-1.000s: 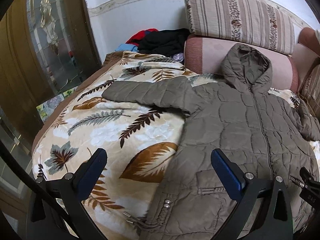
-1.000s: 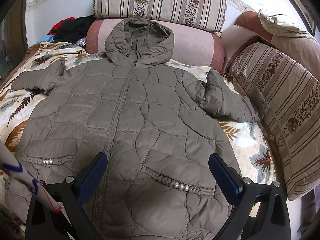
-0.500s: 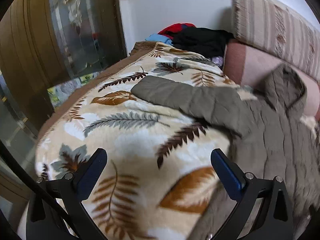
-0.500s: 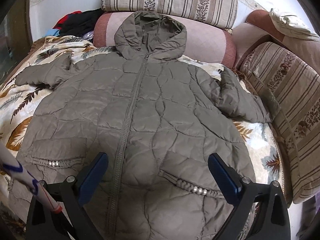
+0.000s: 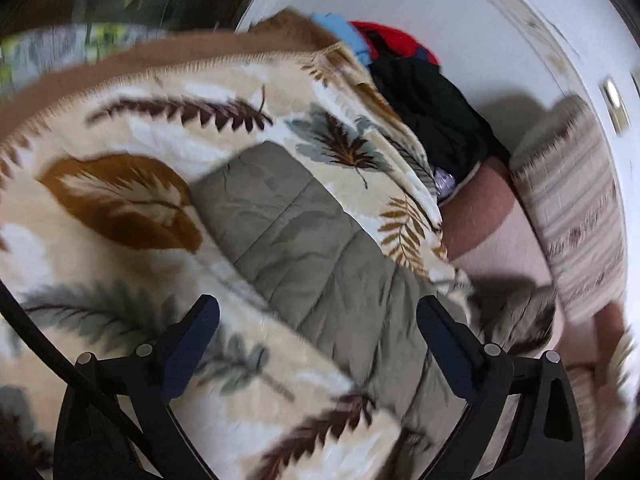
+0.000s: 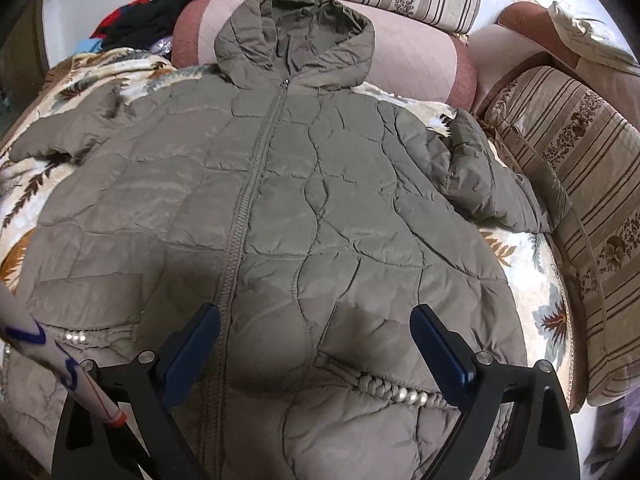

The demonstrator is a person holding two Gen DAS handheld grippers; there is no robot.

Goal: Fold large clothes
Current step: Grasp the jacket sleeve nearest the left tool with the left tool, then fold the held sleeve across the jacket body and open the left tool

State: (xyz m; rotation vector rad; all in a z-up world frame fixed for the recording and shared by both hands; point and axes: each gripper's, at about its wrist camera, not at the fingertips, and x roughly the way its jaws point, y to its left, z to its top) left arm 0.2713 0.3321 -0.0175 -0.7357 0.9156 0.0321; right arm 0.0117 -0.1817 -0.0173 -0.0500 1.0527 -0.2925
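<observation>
An olive quilted hooded jacket (image 6: 280, 208) lies zipped and face up on a leaf-print blanket (image 5: 120, 200), its hood (image 6: 296, 36) resting against a pink bolster. In the right wrist view my right gripper (image 6: 316, 328) hovers open over the lower front, near the zipper and the beaded pocket (image 6: 400, 390), with nothing between its fingers. The jacket's right sleeve (image 6: 492, 184) bends toward the striped cushions. In the blurred left wrist view my left gripper (image 5: 318, 320) stands open just above the outstretched left sleeve (image 5: 304, 248), whose cuff points away up-left.
A pile of black, red and blue clothes (image 5: 432, 108) sits at the blanket's far corner by the white wall. Striped cushions (image 6: 580, 200) line the right side and back. A white rod with blue marks and an orange tip (image 6: 60, 364) crosses the right view's lower left.
My left gripper swung left from the jacket's hem to over the left sleeve, rolling as it went. My right gripper sank a little closer to the jacket front.
</observation>
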